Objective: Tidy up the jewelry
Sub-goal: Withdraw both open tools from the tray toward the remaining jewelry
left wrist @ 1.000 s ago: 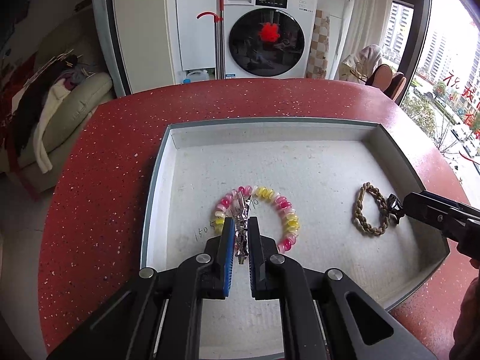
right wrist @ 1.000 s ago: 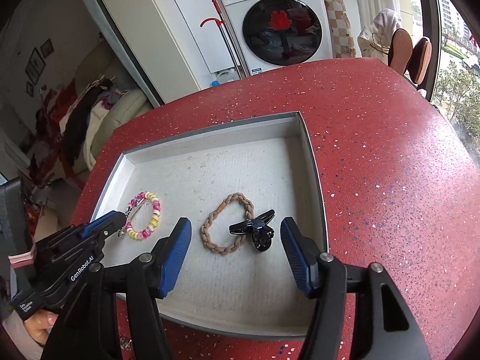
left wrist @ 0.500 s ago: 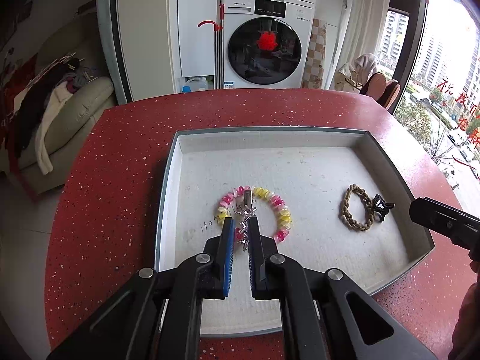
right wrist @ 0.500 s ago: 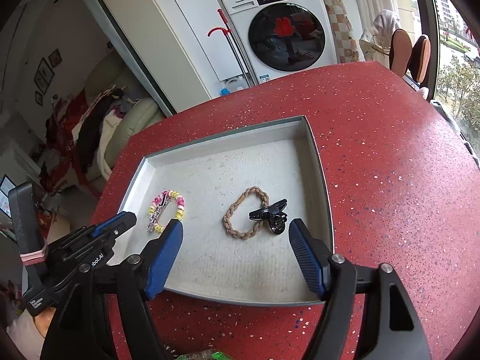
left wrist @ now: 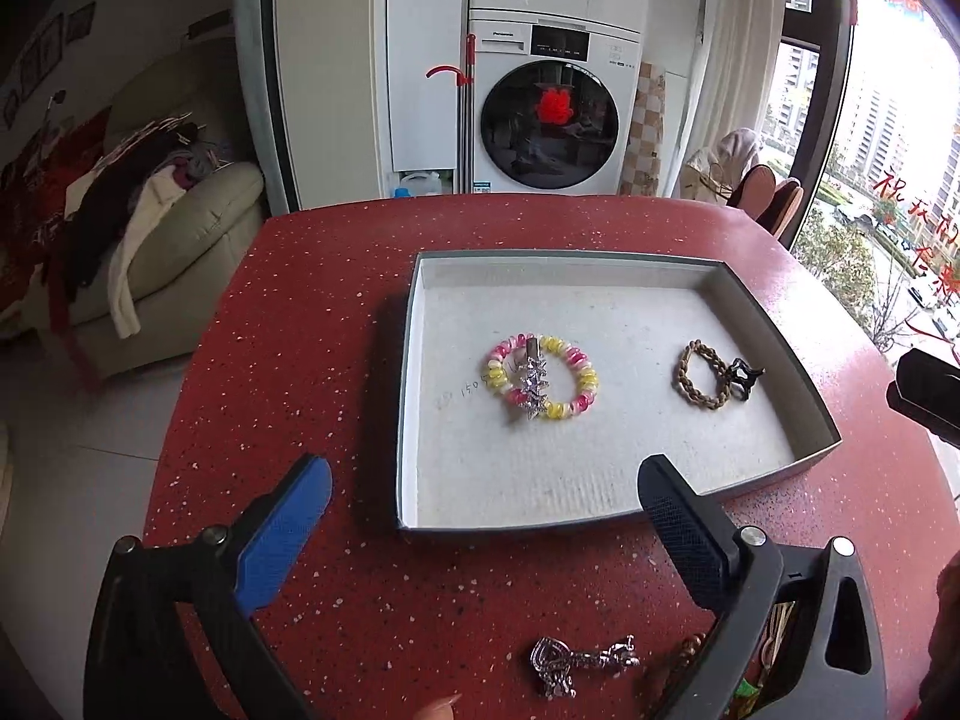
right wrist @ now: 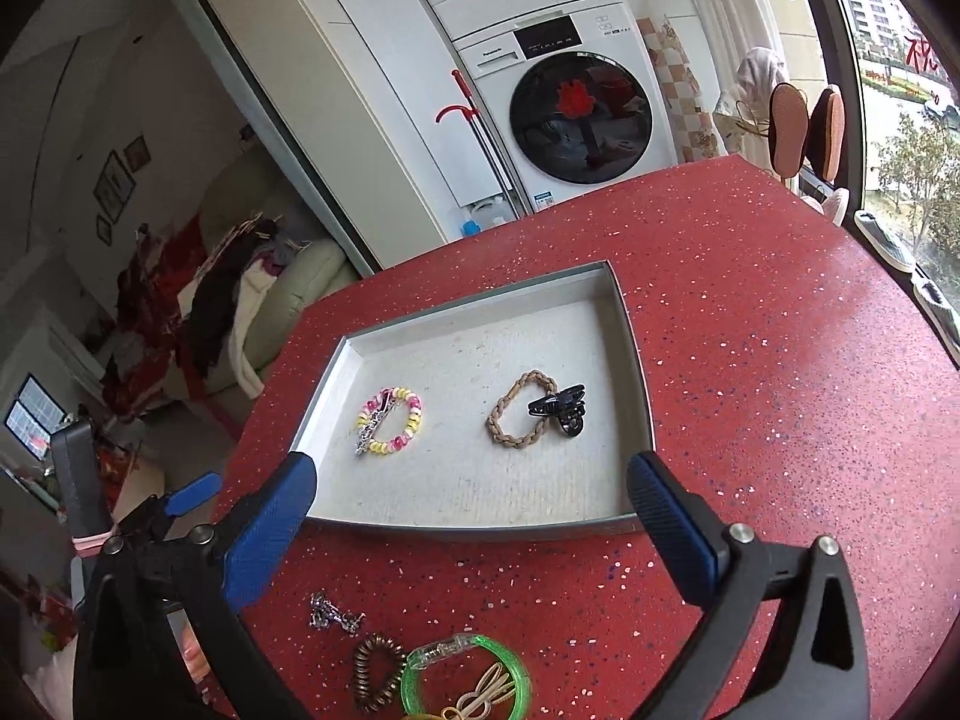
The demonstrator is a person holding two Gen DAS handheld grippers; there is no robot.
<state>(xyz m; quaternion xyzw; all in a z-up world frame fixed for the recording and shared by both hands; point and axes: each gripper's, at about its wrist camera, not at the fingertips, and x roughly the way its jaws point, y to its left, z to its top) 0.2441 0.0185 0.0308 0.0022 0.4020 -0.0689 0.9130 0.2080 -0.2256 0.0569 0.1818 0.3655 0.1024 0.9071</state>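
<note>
Both grippers are over the red speckled table, near side of the grey tray, both pointing down at it. Left gripper: jaws opening, spread wide, nothing between the pads. Right gripper: same, jaws opening, wide, empty. In the tray: pink/yellow bead bracelet left of centre, silver star hair clip lying across it, touching. Braided tan bracelet to the right, black claw clip on its right edge, overlapping. The two pairs sit well apart. Loose items on the table in front of the tray: silver chain piece, brown spiral hair tie, green bangle with a pale tie inside it; bottom of that pile is cut off by the frame. A fingertip shows at the lower edge of the left wrist view.
</note>
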